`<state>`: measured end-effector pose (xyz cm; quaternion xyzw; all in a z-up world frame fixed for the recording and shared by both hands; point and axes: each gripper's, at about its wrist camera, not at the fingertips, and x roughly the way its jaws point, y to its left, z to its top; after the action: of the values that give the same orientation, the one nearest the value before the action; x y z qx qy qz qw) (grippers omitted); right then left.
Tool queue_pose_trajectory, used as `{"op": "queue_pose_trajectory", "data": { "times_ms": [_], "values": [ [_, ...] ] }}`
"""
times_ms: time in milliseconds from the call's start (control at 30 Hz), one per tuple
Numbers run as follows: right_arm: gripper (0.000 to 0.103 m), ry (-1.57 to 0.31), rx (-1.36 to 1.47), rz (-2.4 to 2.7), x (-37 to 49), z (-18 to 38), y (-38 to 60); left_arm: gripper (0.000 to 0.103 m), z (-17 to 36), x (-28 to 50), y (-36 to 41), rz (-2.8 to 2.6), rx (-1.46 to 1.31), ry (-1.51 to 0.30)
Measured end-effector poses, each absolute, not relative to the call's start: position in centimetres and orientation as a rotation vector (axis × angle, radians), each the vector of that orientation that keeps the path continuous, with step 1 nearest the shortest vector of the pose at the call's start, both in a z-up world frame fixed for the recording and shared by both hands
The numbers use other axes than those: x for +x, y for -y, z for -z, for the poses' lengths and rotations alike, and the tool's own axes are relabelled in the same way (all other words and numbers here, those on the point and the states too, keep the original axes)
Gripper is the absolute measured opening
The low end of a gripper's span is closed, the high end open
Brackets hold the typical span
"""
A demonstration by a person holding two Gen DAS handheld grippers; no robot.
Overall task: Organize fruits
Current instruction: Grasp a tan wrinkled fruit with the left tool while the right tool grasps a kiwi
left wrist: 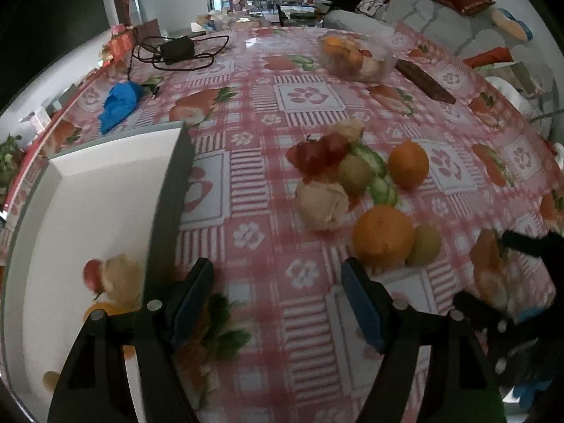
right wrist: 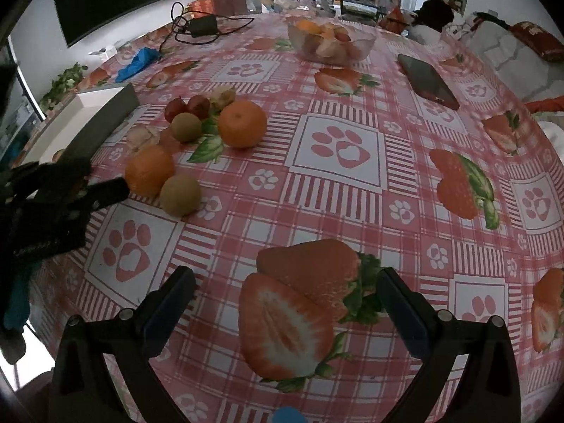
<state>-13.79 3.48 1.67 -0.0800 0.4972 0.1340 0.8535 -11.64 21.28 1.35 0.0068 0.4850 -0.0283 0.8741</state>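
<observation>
Left wrist view: the nearest orange (left wrist: 383, 236) lies on the counter (left wrist: 317, 91) just ahead of the left gripper (left wrist: 278, 303), touching a kiwi (left wrist: 424, 245). It looks firm, round and liable to roll, best taken across its middle. A white tray (left wrist: 88, 197) beside it already holds some fruit. Both pairs of fingers are spread, holding nothing; the right gripper (right wrist: 285, 310) hovers over bare cloth.
</observation>
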Motion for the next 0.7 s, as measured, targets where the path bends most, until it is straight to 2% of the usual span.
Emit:
{"op": "queue_pose_trajectory", "data": {
  "times_ms": [367, 467, 533, 600, 700],
  "values": [
    [0.103, -1.020, -0.172, -0.291, -14.0, -1.6, -3.5, 0.078, -1.0, -8.8, -18.8, 0.049, 0.007, -1.011],
    [0.103, -1.015, -0.173, -0.292, -14.1, -1.6, -3.5, 0.064, -1.2, -8.6, -18.7, 0.047, 0.009, -1.005],
    [0.103, -1.018, -0.173, -0.292, -14.1, -1.6, -3.5, 0.044, -1.4, -8.6, -18.9, 0.045, 0.001, -1.004],
    [0.103, -1.027, -0.173, -0.288, -14.0, -1.6, -3.5, 0.033, -1.5, -8.6, -19.4, 0.040, -0.010, -1.008],
    [0.103, -1.046, -0.166, -0.273, -13.7, -1.7, -3.7, 0.030, -1.6, -9.1, -20.0, 0.044, -0.032, -1.019]
  ]
}}
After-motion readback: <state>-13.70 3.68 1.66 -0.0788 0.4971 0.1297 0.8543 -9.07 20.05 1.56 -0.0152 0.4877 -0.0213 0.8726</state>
